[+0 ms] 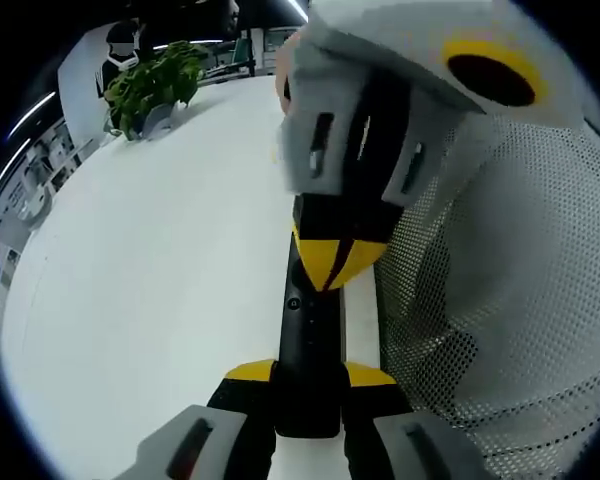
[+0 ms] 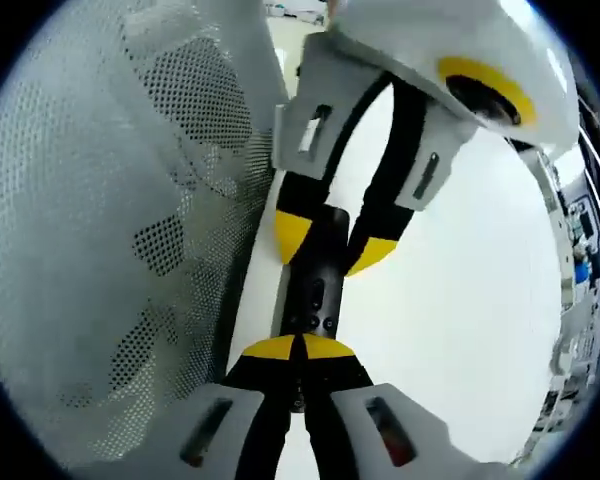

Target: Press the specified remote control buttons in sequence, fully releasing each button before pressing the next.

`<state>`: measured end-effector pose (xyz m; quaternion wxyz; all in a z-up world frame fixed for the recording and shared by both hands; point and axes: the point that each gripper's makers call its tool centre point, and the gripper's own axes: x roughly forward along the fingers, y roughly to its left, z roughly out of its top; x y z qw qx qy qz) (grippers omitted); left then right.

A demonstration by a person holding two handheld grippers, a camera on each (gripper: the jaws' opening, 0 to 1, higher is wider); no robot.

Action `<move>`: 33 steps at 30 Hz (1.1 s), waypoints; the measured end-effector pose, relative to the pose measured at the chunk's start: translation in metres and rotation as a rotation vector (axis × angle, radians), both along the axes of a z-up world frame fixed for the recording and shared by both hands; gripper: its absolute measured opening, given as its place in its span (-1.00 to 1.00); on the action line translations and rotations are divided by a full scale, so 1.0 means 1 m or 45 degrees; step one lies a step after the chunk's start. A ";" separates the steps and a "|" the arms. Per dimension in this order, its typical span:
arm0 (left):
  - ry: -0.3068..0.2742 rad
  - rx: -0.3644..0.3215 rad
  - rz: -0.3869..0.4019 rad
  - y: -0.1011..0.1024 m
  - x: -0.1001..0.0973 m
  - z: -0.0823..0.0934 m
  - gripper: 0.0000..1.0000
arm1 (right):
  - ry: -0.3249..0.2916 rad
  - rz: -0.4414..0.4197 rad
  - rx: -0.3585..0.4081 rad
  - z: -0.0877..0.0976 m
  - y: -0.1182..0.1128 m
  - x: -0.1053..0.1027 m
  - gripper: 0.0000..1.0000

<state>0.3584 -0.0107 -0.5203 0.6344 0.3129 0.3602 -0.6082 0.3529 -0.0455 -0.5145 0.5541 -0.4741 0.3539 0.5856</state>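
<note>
White mesh garment (image 1: 500, 280) beside remote control (image 1: 308, 340); potted plant (image 1: 152, 85) well apart.

My left gripper (image 1: 307, 385) covers the near end of the remote (image 1: 307, 330), and my right gripper (image 1: 342, 262) covers its far end at 12 o'clock, so I can't see most buttons. In the right gripper view, my right gripper (image 2: 300, 350) sits over the remote (image 2: 315, 285), and I can't tell if it touches a button. The buttons are too small to read. The plant (image 1: 150, 85) at 10 o'clock is blurry. The mesh sleeve (image 2: 110, 230) runs off the edge at 9 o'clock.
</note>
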 end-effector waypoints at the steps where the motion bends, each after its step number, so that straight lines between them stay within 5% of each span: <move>1: 0.000 0.000 0.000 0.000 0.000 0.000 -0.52 | 0.019 -0.022 -0.003 0.000 0.000 0.001 -1.00; 6: 0.002 0.000 0.003 0.000 0.000 0.000 -0.52 | 0.093 -0.200 0.038 0.001 0.000 0.002 -1.00; 14: 0.004 -0.002 0.003 0.000 0.000 0.000 -0.52 | 0.162 -0.420 0.288 0.002 -0.002 0.003 -1.00; 17: 0.005 -0.002 0.003 0.000 0.000 0.000 -0.52 | 0.242 -0.469 0.299 0.002 -0.002 0.003 -1.00; 33: 0.022 -0.002 0.017 -0.001 0.000 0.000 -0.53 | 0.195 -0.519 0.196 0.003 -0.001 0.010 -1.00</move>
